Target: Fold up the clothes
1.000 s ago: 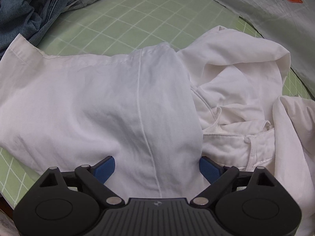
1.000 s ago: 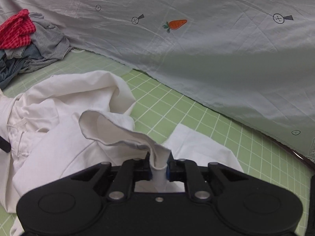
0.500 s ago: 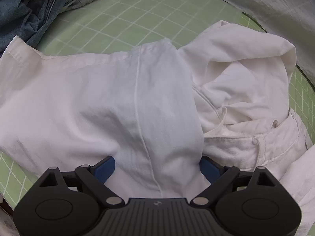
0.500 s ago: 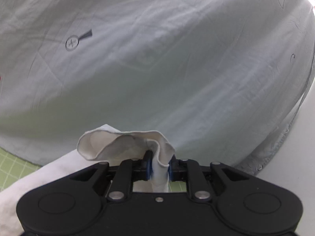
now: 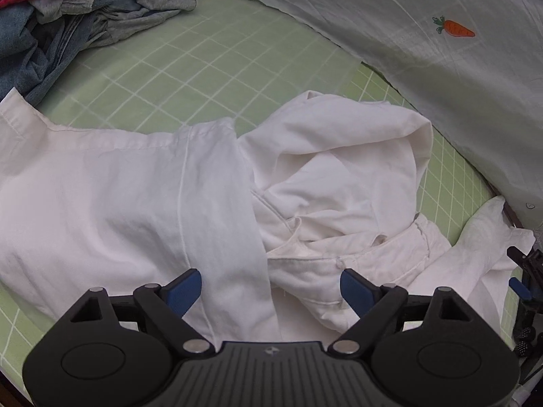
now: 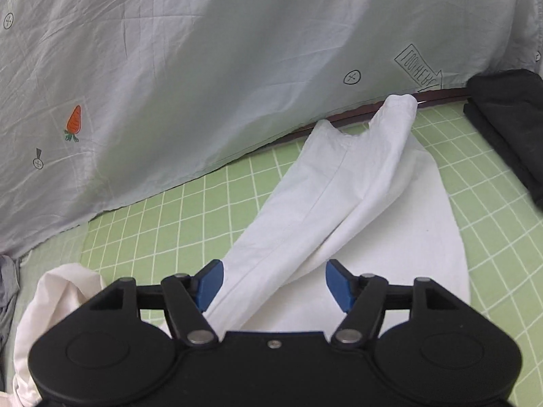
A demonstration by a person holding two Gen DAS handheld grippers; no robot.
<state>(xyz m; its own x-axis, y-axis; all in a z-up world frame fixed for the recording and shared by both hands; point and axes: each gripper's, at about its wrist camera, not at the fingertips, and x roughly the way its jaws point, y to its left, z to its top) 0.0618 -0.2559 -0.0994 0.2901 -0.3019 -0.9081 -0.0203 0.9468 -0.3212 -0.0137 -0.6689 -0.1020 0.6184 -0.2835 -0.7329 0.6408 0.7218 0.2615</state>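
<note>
A: Right gripper (image 6: 274, 283)?
B: Jaws just spread apart, nothing pinched; white trousers (image 6: 339, 203) leg lies flat on green grid worktop (image 6: 203, 210) below.
A: Left gripper (image 5: 269, 288)?
B: Released, hovering over trousers' crumpled waist.

White trousers (image 5: 142, 196); green mat (image 5: 217, 61) with white grid; pale grey sheet (image 6: 210, 68), orange carrot prints; blue-padded black grippers
</note>
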